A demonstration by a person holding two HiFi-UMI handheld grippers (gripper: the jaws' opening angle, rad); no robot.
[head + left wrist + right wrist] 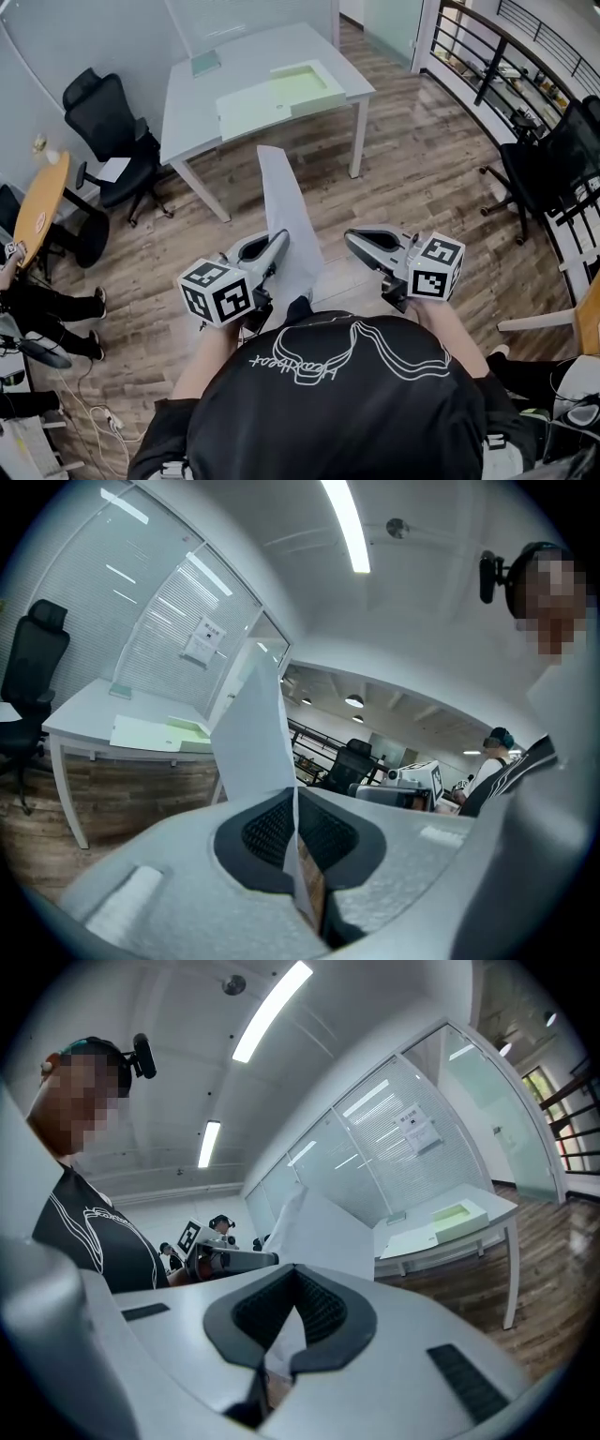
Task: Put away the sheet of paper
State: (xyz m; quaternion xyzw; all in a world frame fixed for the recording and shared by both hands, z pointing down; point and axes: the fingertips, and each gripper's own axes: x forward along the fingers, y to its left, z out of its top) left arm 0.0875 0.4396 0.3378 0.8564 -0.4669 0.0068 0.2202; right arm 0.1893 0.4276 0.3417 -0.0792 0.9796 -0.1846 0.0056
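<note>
Carrying the sheet of paper (281, 202) in the air, well short of the table (187, 103), far end pointing toward the table's near edge. Held up and on edge, probably to keep it taut and clear of the wood floor (412, 159) during the approach to the table. Gripped at the end farthest from the table, likely so as to leave the leading end free to slide onto the top or into the shallow green-lined box (305, 82). Seen in the head view at the table's right-hand end, that box, just beside a pale sheet (248, 111).

Pinched in the left gripper (278, 246), with jaws pressed together and only the paper's thickness between the dark pads. Seen rising out of that seam toward the table.

Clamped too, by the look of it, in the right gripper (354, 239), with pads meeting at the tips and a strip of white caught lower in the seam. More of the paper showing just beyond those tips, on the table side.

Touching nothing else with either pair of tongs. Not yet put away, judging by the gap to the table. Calls for coming closer before any release.
</note>
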